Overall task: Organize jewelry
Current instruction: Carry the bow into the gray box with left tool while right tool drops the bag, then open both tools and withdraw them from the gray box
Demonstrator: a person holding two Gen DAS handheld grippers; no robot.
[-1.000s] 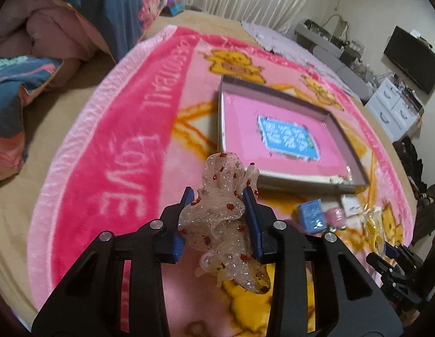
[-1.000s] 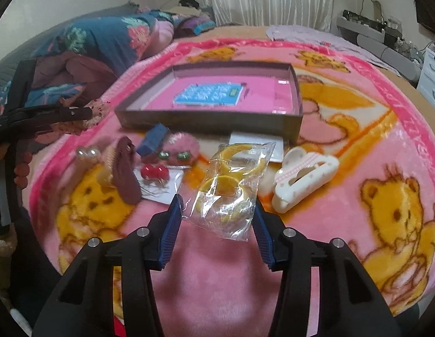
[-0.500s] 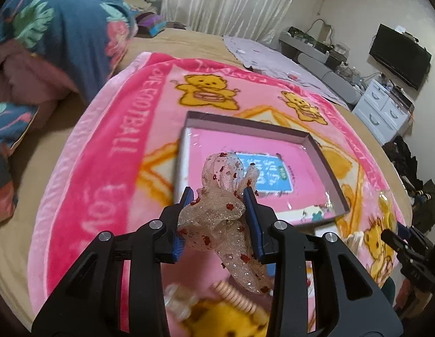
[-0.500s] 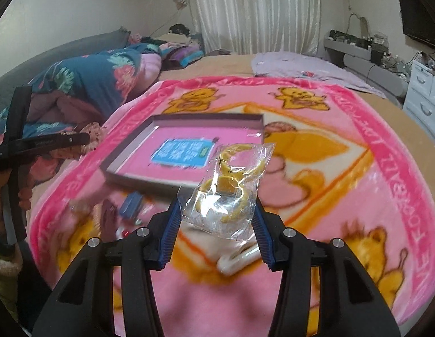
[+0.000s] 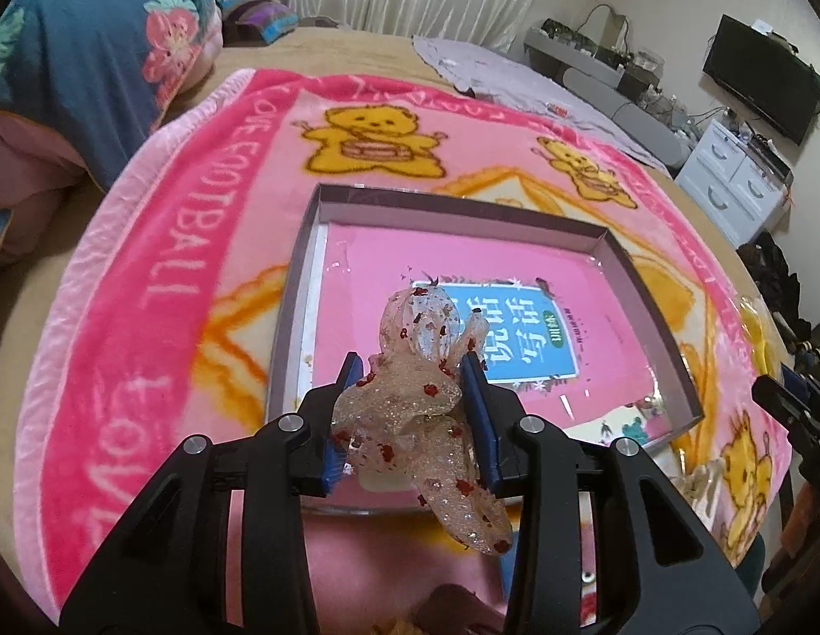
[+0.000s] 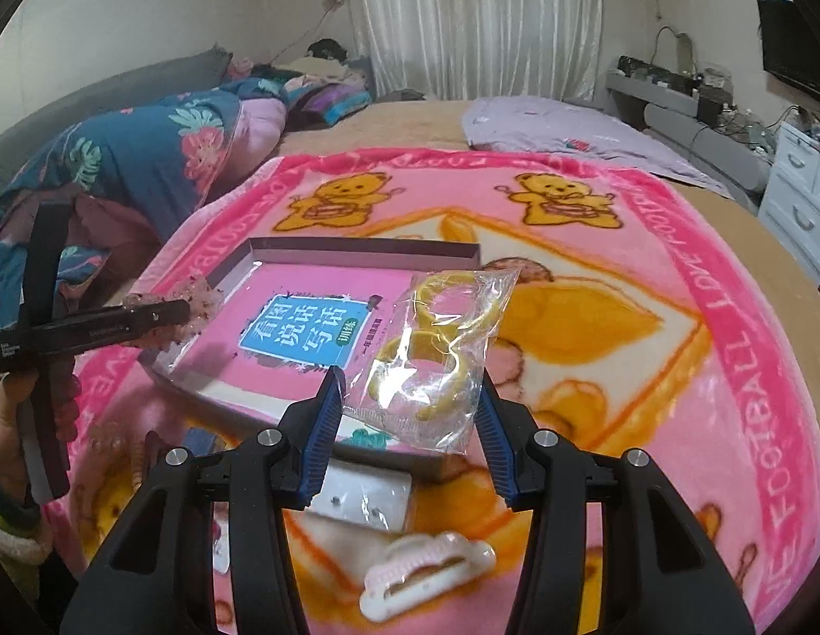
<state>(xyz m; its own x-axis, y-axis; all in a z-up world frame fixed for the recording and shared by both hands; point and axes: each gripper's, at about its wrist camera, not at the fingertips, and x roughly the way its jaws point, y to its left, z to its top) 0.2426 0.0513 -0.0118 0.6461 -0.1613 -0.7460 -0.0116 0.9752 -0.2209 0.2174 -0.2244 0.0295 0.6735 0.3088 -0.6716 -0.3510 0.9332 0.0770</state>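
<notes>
My left gripper is shut on a glittery see-through hair bow with red specks, hanging over the near part of a shallow grey box. A pink book with a blue label lies inside the box. My right gripper is shut on a clear bag of yellow hair rings, held above the box's near right corner. In the right wrist view the left gripper and its bow sit at the box's left edge. The right gripper's tips show at the left wrist view's right edge.
The box rests on a pink bear blanket spread over a bed. A white and pink hair claw and a white earring card lie in front of the box. A folded floral quilt lies left; white drawers stand right.
Both grippers have moved forward with their items and now hang over the box. The loose pieces on the blanket have slid toward the bottom of both views.
</notes>
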